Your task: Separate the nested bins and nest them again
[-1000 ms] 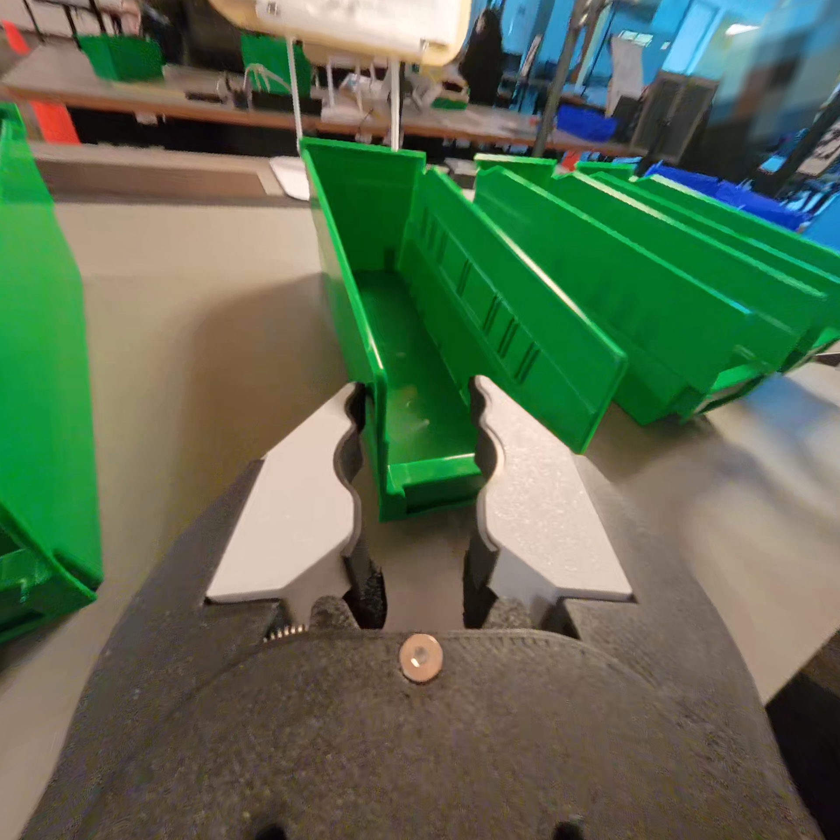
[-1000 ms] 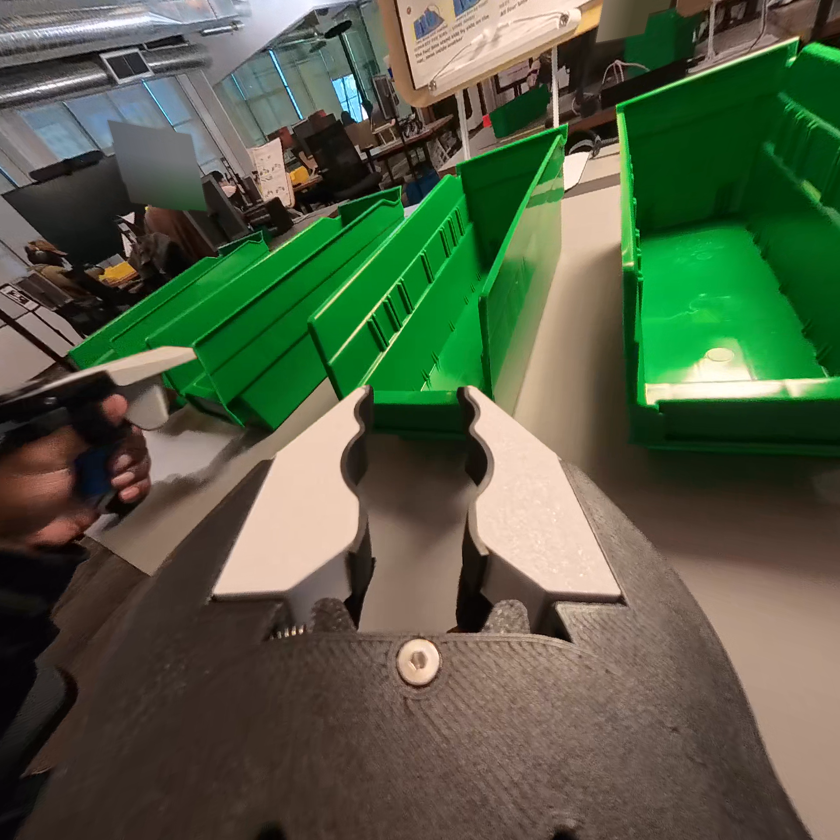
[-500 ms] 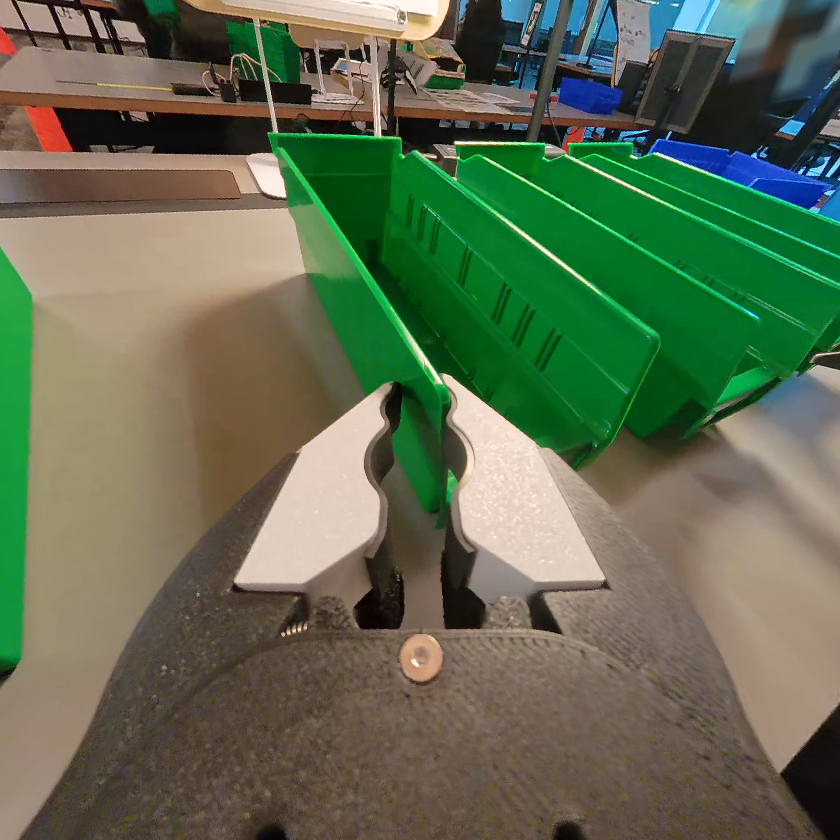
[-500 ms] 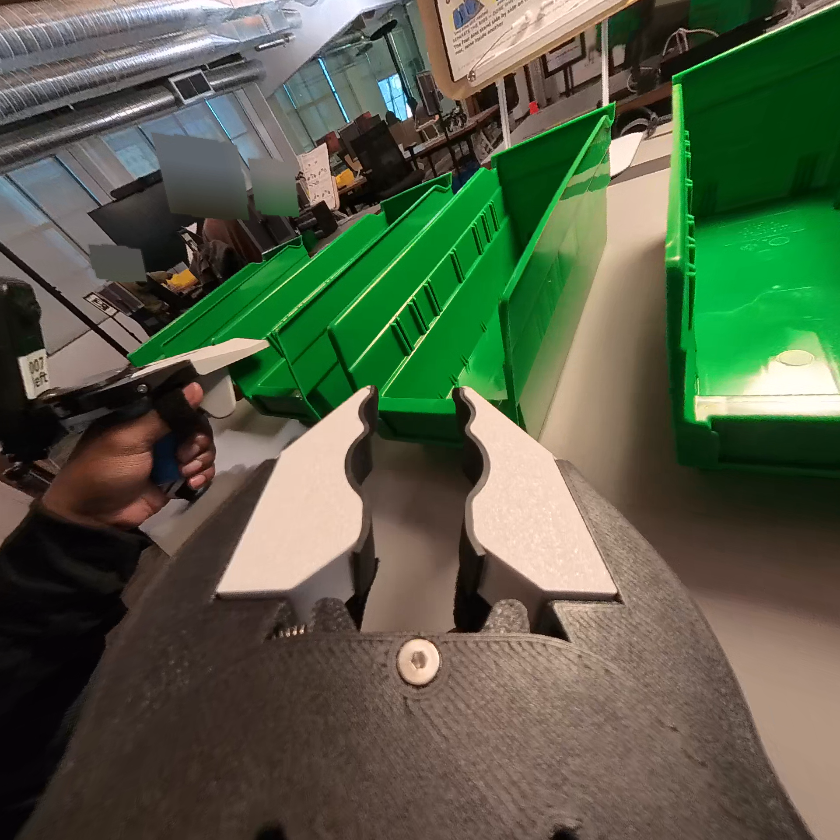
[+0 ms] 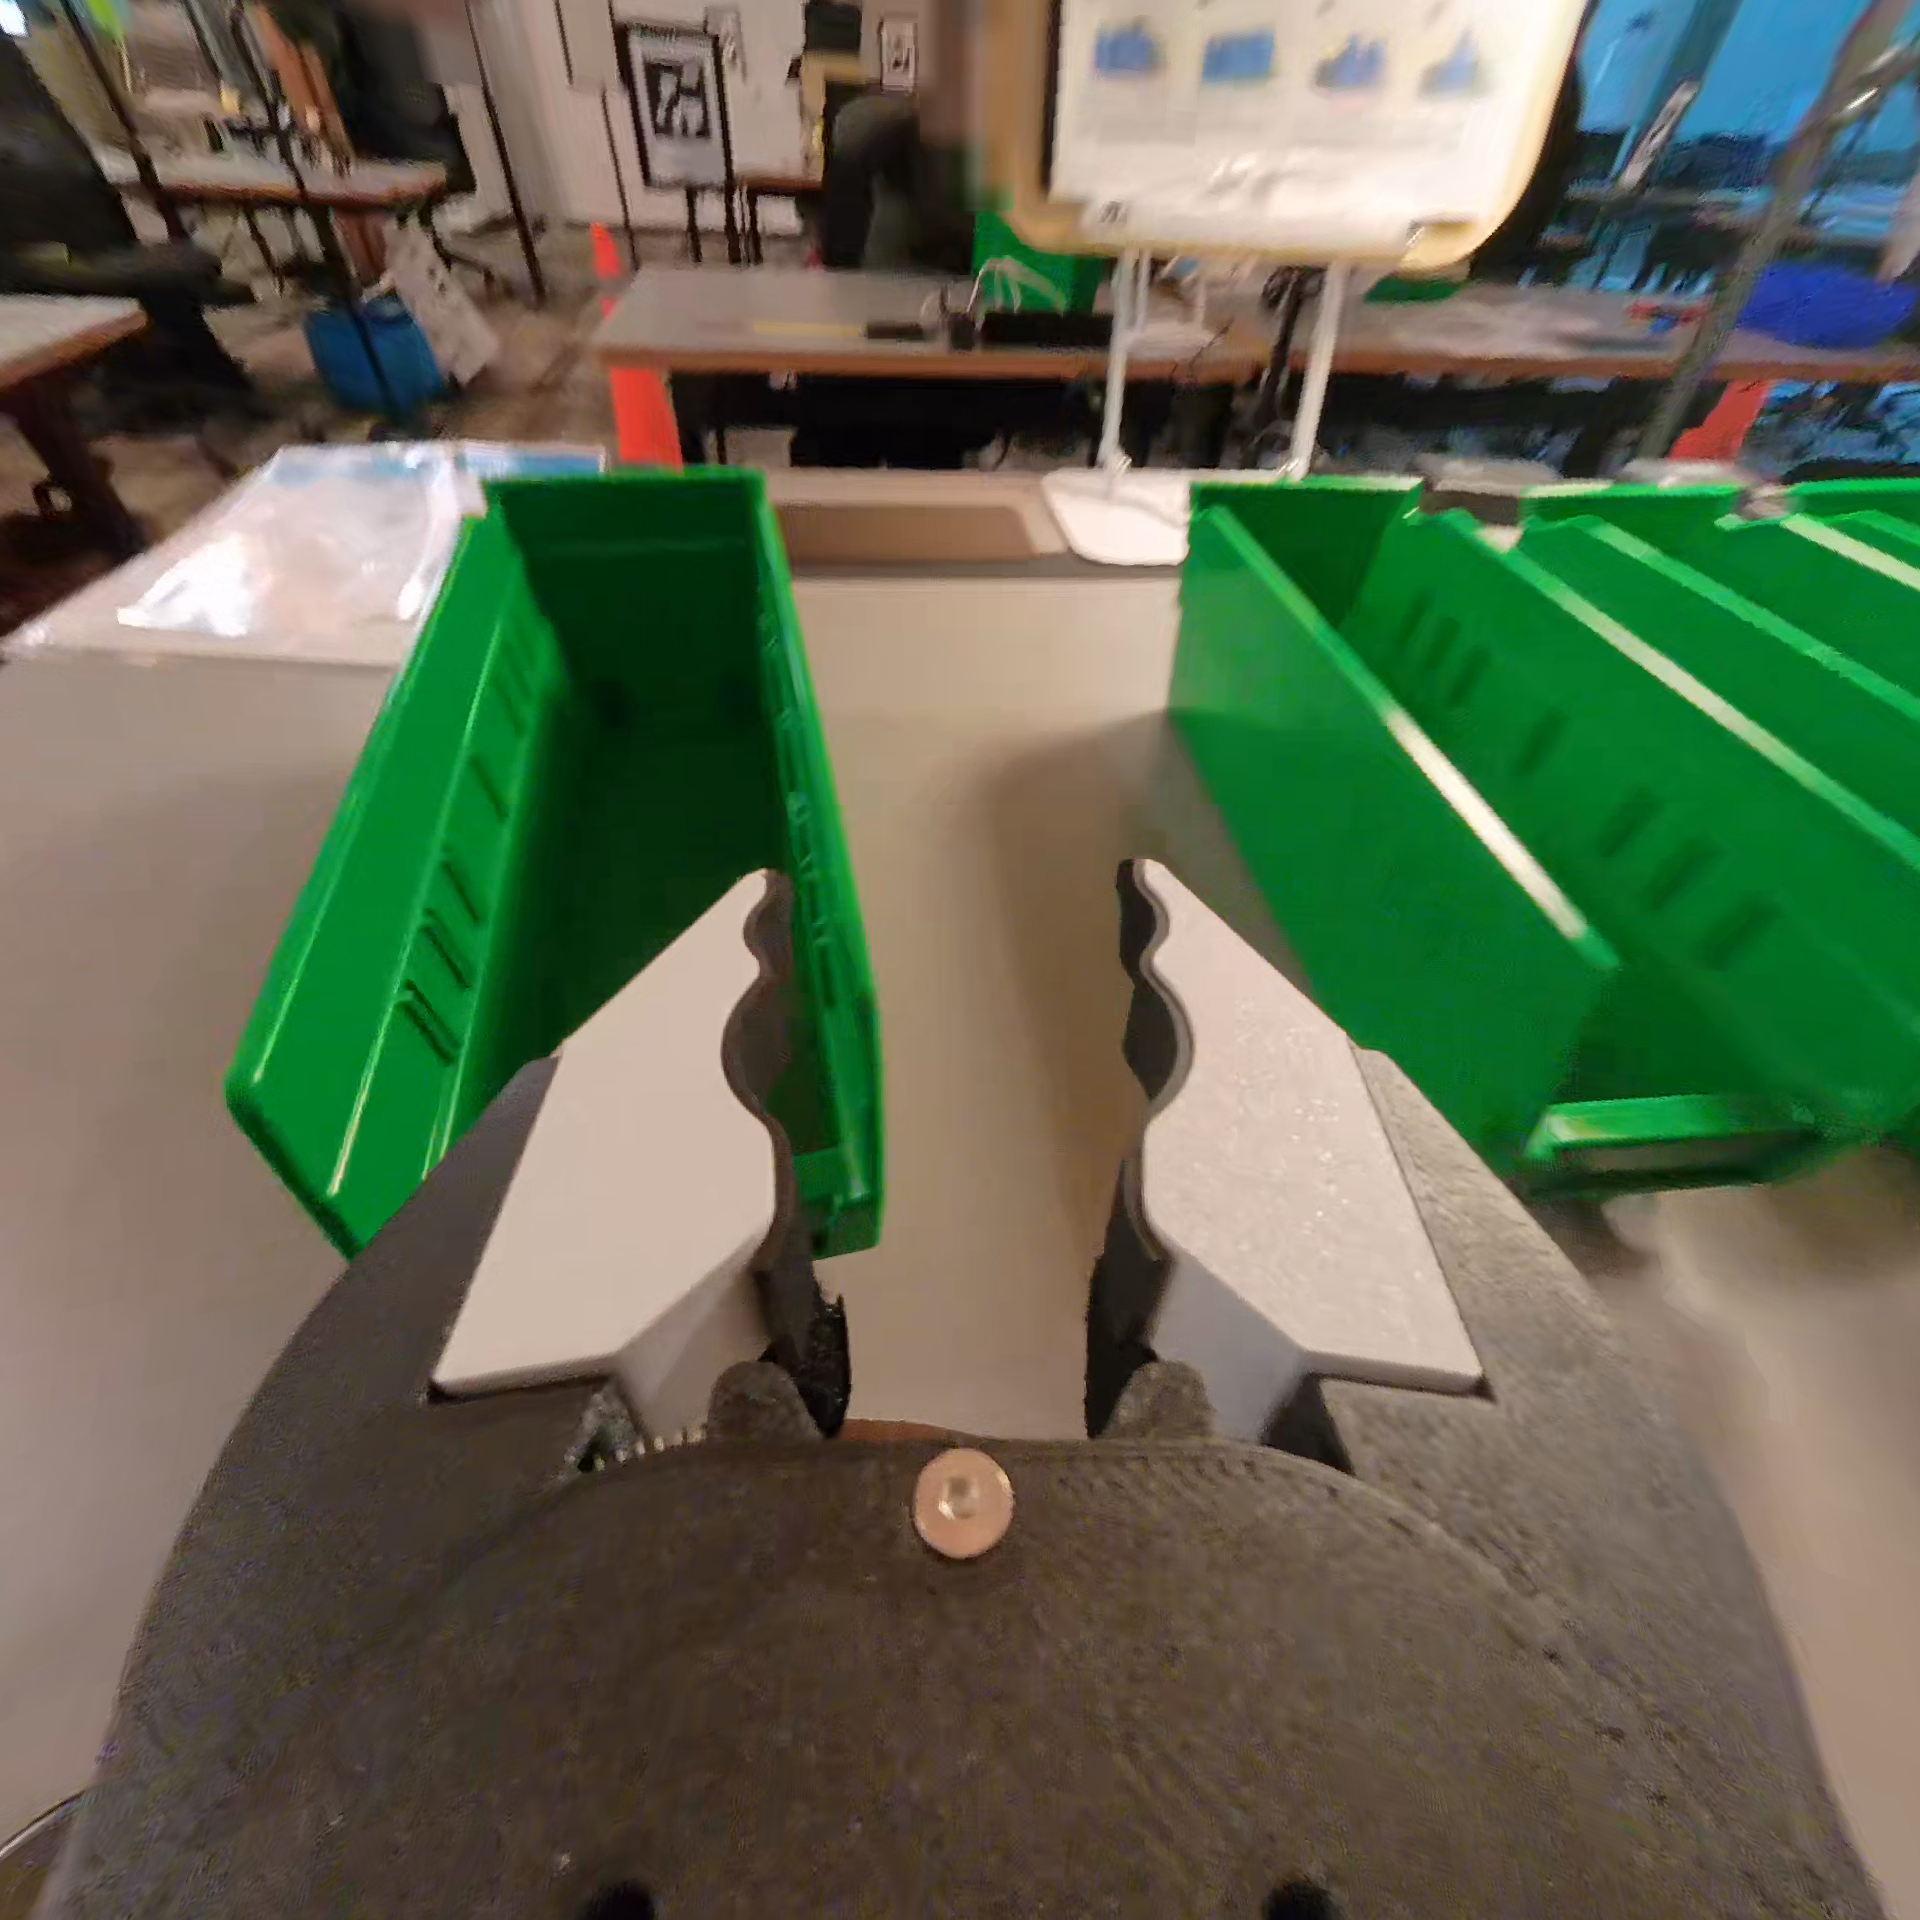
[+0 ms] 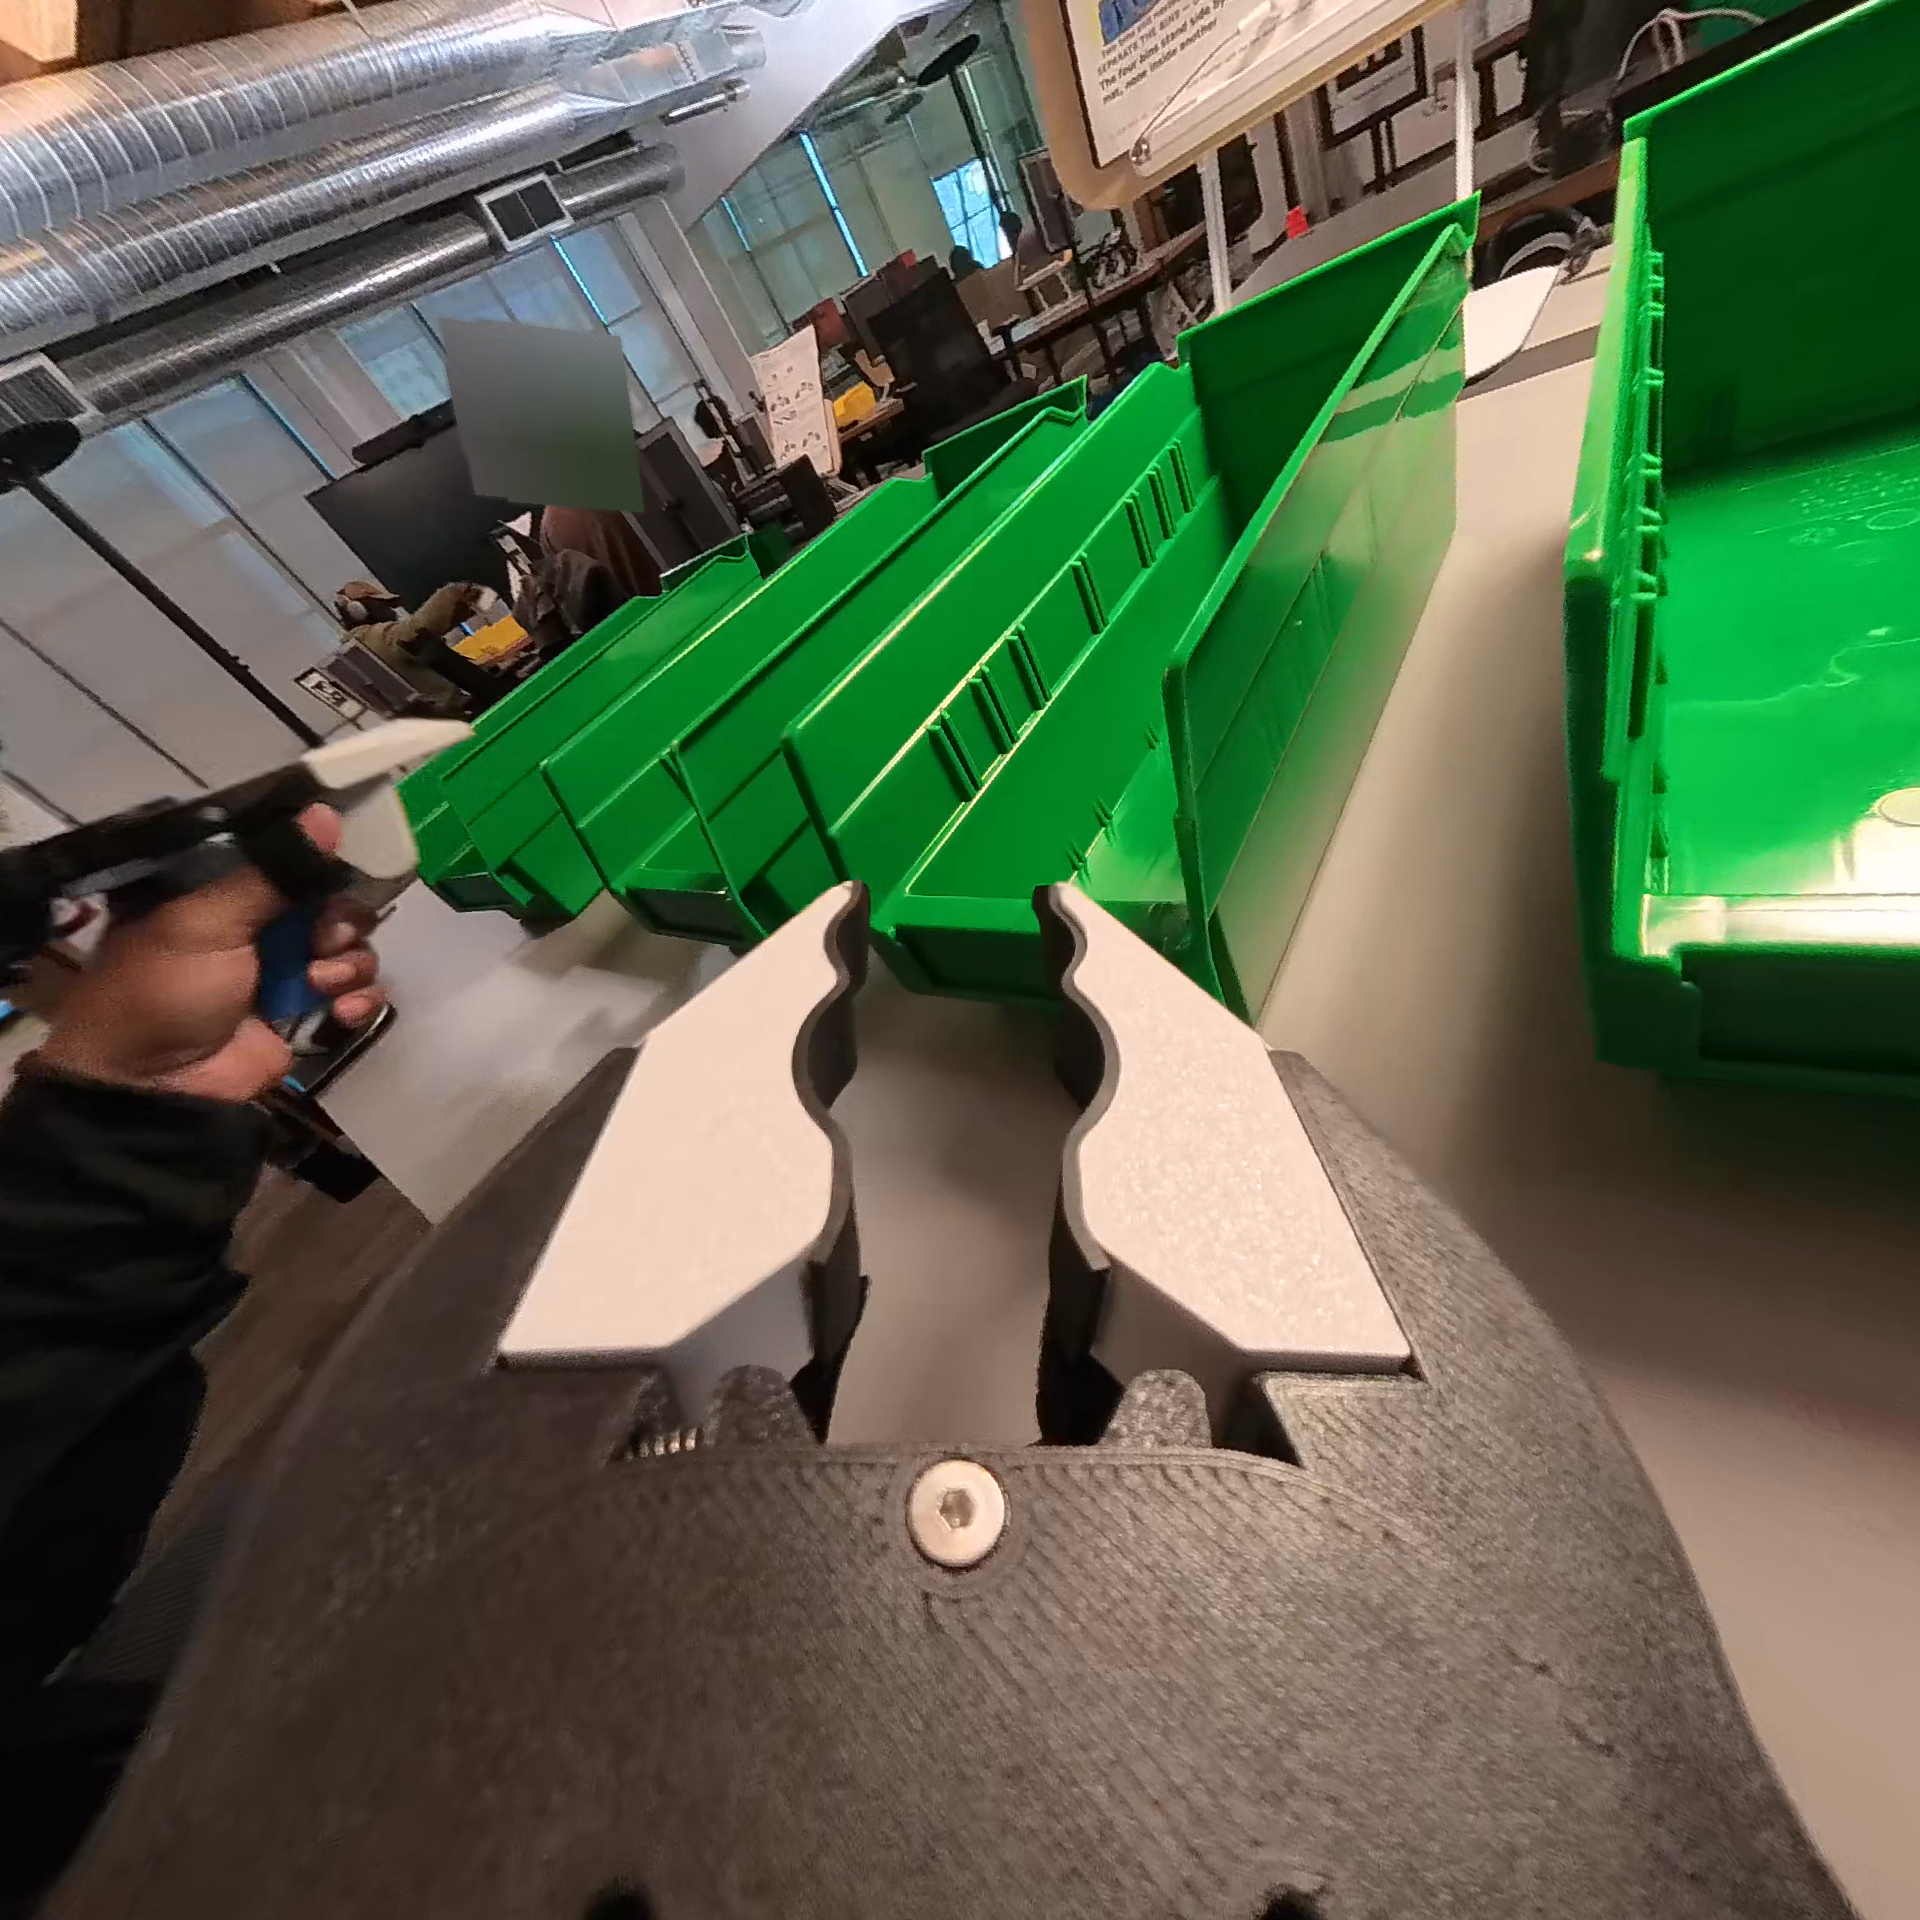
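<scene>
left fingers [image 5: 764, 1049] wide, empty, beside lone bin [image 5: 582, 810] | right fingers [image 6: 1184, 1132] narrow, empty, near row [image 6: 935, 665] | advice: pinch one wall squarely, lift straight

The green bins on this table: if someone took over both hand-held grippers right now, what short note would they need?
Left gripper: jaws wide open, nothing clamped; the right wall of one separate green bin stands between them. Right gripper: open, empty, pointing at the row of leaning bins. A wide bin sits apart to the right on the grey table. Done: bins look mostly separated. Left: nesting them again.
</scene>
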`<state>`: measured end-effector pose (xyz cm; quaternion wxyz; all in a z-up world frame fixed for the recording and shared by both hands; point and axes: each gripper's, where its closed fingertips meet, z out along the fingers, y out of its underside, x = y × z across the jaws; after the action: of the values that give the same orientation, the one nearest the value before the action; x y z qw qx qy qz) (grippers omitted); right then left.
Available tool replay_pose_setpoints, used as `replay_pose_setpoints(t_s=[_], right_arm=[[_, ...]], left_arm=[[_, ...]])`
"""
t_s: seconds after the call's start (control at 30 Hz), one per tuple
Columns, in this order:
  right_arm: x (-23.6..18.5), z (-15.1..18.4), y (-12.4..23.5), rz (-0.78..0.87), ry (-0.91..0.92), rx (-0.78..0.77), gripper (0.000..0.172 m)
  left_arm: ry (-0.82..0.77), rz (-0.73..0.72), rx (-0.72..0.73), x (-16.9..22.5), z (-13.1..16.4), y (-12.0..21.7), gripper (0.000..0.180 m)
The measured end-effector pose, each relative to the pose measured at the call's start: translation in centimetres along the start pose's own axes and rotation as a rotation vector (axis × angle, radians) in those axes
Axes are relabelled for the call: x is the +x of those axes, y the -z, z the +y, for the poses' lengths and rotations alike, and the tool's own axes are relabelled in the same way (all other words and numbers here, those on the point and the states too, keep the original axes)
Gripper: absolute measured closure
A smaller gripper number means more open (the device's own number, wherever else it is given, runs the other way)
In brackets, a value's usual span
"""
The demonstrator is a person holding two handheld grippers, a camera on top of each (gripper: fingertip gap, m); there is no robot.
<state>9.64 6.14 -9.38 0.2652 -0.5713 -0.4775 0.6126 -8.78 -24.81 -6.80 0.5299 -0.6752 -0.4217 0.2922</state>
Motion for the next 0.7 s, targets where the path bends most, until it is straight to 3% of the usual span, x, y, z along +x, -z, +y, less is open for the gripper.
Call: replay_pose_setpoints(t_s=[0.2,0.7], right_arm=[[0.0,-0.2,0.3,-0.046,-0.051,0.014,0.141],[-0.1,0.0,0.0,-0.062,-0.062,-0.007,0.143]], left_arm=[[-0.023,0.000,-0.075,-0.7,3.0,-2.7,0.163],[-0.012,0.138,-0.045,5.5,3.0,-3.9,0.167]])
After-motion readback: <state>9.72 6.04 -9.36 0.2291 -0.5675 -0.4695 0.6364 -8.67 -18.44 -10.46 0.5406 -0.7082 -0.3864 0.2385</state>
